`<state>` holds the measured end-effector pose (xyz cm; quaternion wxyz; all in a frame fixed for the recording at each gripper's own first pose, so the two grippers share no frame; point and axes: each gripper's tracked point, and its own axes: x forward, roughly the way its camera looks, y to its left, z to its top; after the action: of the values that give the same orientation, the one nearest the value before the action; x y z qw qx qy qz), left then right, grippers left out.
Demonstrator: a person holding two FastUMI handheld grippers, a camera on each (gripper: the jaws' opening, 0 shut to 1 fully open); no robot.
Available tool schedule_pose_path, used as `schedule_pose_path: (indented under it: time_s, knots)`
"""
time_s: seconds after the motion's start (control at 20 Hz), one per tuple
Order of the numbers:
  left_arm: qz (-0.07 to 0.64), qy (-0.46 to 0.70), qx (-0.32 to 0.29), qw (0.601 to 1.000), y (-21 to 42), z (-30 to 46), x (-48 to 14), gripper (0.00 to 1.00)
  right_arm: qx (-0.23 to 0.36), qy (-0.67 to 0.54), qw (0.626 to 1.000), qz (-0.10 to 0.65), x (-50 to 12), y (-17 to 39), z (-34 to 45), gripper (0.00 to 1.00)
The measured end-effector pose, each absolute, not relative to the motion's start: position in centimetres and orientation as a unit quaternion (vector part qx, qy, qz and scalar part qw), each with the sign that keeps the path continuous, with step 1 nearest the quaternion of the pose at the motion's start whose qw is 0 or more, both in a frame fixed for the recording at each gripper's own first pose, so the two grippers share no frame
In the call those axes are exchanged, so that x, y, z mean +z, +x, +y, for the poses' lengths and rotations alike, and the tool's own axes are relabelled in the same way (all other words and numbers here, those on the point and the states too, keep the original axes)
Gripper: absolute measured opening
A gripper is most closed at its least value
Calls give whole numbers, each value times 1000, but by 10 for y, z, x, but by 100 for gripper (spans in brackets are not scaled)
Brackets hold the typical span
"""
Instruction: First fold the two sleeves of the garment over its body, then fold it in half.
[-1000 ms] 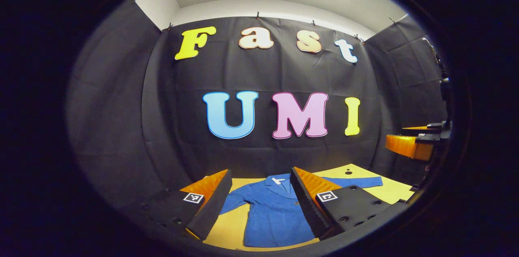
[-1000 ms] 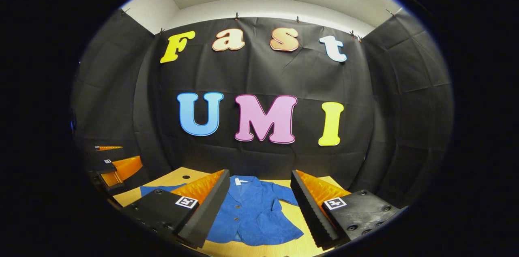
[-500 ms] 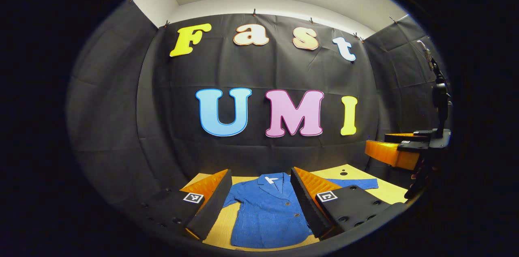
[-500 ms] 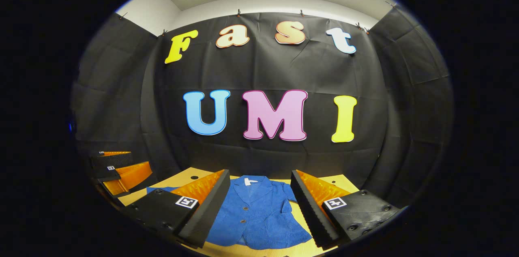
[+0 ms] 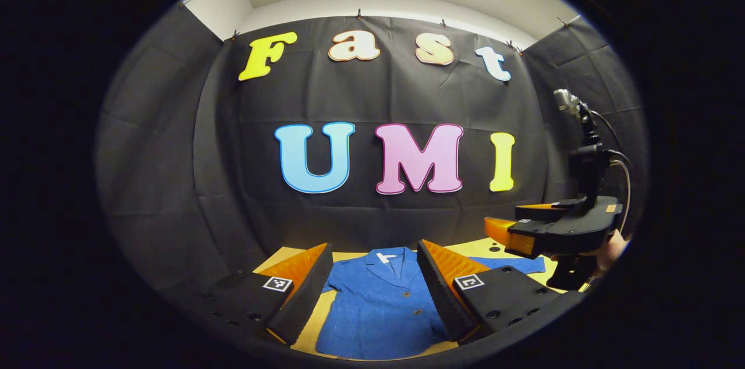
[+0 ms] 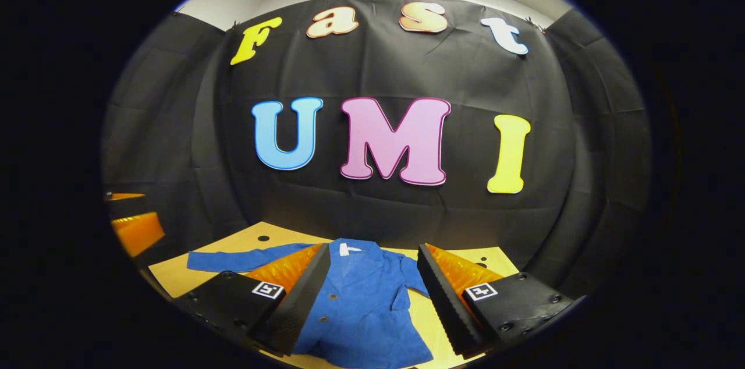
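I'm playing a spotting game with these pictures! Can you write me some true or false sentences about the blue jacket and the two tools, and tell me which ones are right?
1. The blue jacket lies flat on a yellow table. True.
2. The left tool is squeezing a sleeve. False: its fingers are spread apart with nothing between them, up above the jacket.
3. One sleeve stretches out sideways on the table in the right gripper view. True.
4. The jacket is already folded in half. False: it is still spread open, collar at the far end.
5. The right tool is closed tight. False: its fingers stand wide apart.
6. In the left gripper view, a hand holds the other tool. True.
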<state>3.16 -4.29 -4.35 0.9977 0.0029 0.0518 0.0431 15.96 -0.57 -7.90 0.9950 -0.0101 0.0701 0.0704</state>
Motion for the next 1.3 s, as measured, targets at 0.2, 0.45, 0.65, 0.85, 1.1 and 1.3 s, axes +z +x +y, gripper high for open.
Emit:
schedule_pose_path:
  time_s: [0.2,0.45,0.65,0.85,1.1,1.3]
  knots:
    - [63,10,67,996,43,-49,-50,83,47,-21,994,96,-112,203,-45,97]
    - [78,14,74,994,62,-64,-53,83,0,-26,991,131,-158,247,-103,97]
    - [88,22,58,994,83,-82,-55,83,-42,-33,985,166,-199,269,-151,97]
    - [108,10,31,994,104,-104,-68,83,-120,12,967,226,-250,276,-211,97]
    - [128,21,-5,992,123,-138,-79,83,-224,45,919,321,-319,249,-301,98]
    - [140,18,-17,990,131,-150,-90,83,-293,73,872,386,-367,214,-366,98]
